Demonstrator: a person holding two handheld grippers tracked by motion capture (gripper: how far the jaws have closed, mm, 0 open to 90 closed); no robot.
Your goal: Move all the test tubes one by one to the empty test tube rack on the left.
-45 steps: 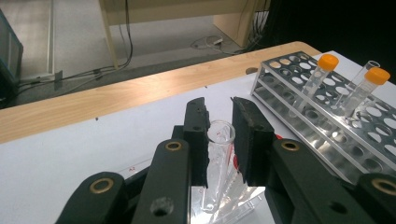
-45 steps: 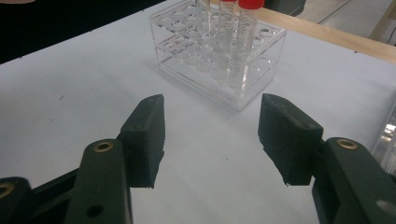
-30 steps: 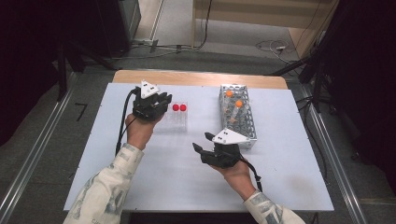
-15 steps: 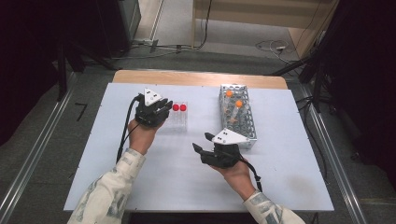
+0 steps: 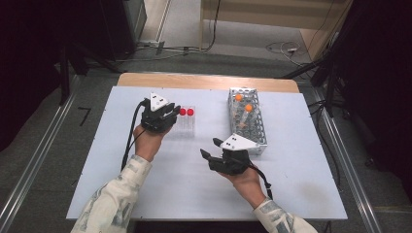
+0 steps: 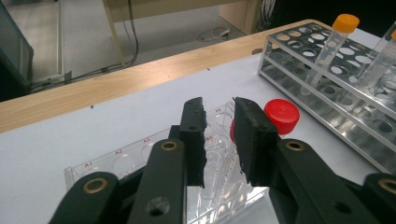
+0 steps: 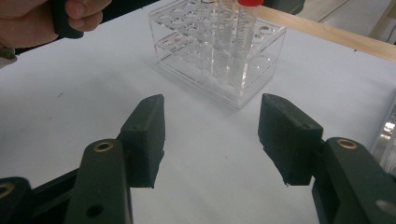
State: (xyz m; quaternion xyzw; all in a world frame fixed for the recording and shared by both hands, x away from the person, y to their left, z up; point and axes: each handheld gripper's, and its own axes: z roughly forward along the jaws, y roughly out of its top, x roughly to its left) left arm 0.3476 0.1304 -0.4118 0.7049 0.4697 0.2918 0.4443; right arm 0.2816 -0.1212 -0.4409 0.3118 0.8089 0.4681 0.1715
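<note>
My left gripper (image 6: 218,135) hangs over the clear tube rack (image 6: 140,163), jaws narrow and just easing apart, nothing between them. Red labels A1, A2, A3 mark its wells. Two red-capped tubes (image 5: 186,112) stand in it. My right gripper (image 7: 210,140) gapes wide and empty above the pale worktop (image 5: 184,184). Beside it stands the metal rack (image 5: 252,127).

Overhead view, two close jaw-level views
</note>
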